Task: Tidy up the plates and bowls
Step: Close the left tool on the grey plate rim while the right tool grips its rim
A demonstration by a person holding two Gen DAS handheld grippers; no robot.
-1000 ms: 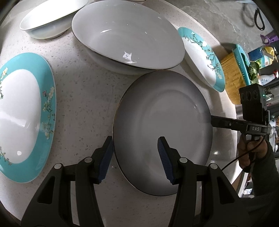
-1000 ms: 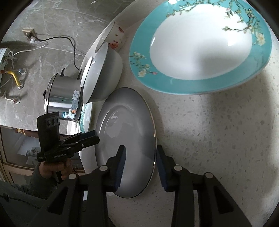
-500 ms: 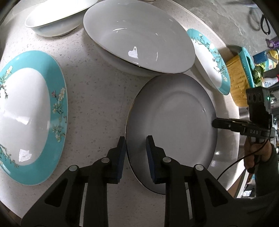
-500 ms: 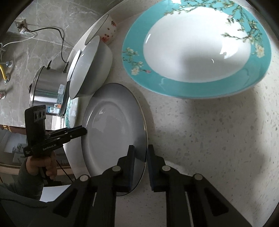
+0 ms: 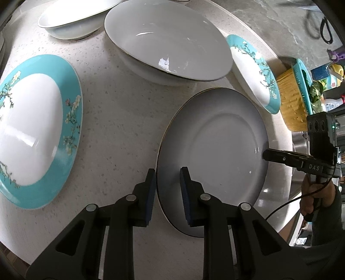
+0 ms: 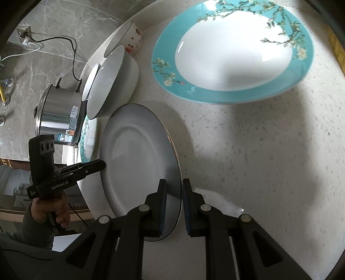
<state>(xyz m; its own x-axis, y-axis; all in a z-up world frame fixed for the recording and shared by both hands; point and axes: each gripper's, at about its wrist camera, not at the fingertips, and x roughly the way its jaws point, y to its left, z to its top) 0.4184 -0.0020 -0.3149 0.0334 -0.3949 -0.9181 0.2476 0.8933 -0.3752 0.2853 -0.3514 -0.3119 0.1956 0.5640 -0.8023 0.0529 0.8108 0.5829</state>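
Both our claws, left gripper [image 5: 167, 189] and right gripper [image 6: 174, 202], clench one grey plate [image 5: 215, 150] by opposite rims, among two teal plates [image 5: 32, 129] and two white bowls [image 5: 168, 43].

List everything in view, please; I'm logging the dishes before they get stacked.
White plate: one, plain white, counter edge, gripped at both sides.
Teal-rimmed plates: two, teal and white, one beside it, one further back.
White bowls: two, large and smaller, behind the plate.
Floral cup: one, white with red, beyond the bowls.
Steel pot: one, silver, beyond the counter.
Counter: one, speckled beige.
Left hand-held gripper: black, shut on plate rim.
Right hand-held gripper: black, shut on opposite rim.
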